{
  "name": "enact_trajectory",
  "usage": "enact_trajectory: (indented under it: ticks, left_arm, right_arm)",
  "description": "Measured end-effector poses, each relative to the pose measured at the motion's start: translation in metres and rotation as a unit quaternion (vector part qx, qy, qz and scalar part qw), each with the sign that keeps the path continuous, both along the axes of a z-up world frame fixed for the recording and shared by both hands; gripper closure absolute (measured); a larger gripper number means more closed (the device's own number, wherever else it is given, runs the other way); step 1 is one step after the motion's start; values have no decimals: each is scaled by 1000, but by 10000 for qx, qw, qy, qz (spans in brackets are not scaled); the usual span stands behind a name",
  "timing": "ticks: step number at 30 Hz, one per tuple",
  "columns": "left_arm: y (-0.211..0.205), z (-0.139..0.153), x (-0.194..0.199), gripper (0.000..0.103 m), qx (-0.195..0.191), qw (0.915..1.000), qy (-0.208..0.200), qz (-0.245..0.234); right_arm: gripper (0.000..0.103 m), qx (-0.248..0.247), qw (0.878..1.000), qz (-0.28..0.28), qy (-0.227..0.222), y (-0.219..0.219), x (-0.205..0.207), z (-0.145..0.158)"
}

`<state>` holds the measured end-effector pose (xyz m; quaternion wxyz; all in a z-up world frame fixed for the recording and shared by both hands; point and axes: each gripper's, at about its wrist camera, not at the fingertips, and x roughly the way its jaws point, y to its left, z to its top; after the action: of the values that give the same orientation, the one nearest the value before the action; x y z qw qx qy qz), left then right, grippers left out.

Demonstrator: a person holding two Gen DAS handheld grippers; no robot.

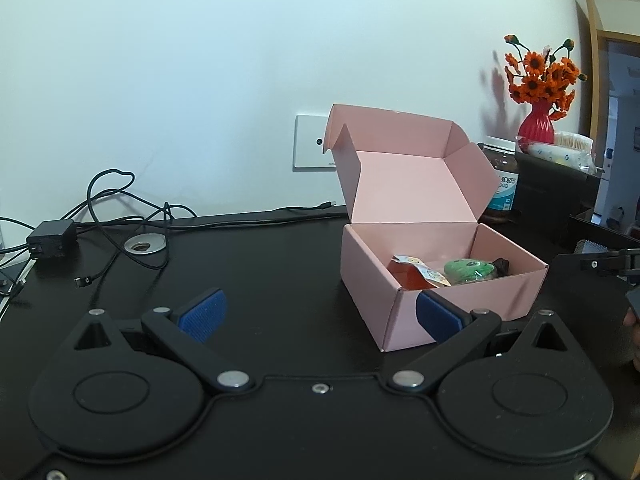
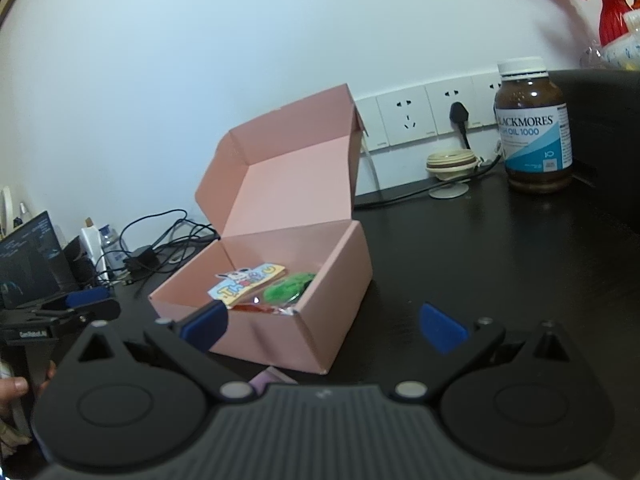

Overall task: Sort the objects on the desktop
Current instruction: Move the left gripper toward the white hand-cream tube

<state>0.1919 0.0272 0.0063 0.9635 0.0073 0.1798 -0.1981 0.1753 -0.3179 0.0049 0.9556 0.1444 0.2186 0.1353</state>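
Observation:
A pink cardboard box (image 1: 380, 300) (image 2: 320, 292) stands on the black desk with its lid tipped back. Inside lie a green toy (image 1: 468, 270) (image 2: 288, 288), a small packet with a cartoon label (image 1: 424, 274) (image 2: 248, 284) and a dark piece (image 1: 502, 266) at the back corner. My left gripper (image 1: 320, 314) is open and empty, just left of and in front of the box. Open too, my right gripper (image 2: 324, 326) hovers in front of the box's near corner, holding nothing. A purple thing (image 2: 268, 380) peeks out under the right gripper, mostly hidden.
Cables (image 1: 120, 216) and a black charger (image 1: 50, 240) lie at the desk's back left. A brown supplement bottle (image 2: 534, 128), a cream cable reel (image 2: 452, 162), wall sockets (image 2: 420, 116) and a red vase of orange flowers (image 1: 538, 120) stand behind and to the right. A hand (image 2: 12, 388) shows at the edge.

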Motion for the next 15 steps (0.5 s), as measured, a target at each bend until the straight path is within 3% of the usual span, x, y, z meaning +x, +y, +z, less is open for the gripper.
enact_trajectory:
  ticks: [7,15]
  left_arm:
    - [-7,1,-11,0,368,9993,-71,22]
    - [-13,7,-26,0,530,9986,-19,-61]
  right_arm:
    - [1,141,9999,69,14,-4,0,-1]
    - [1,189,9997,122,-37,-5,-1,-2]
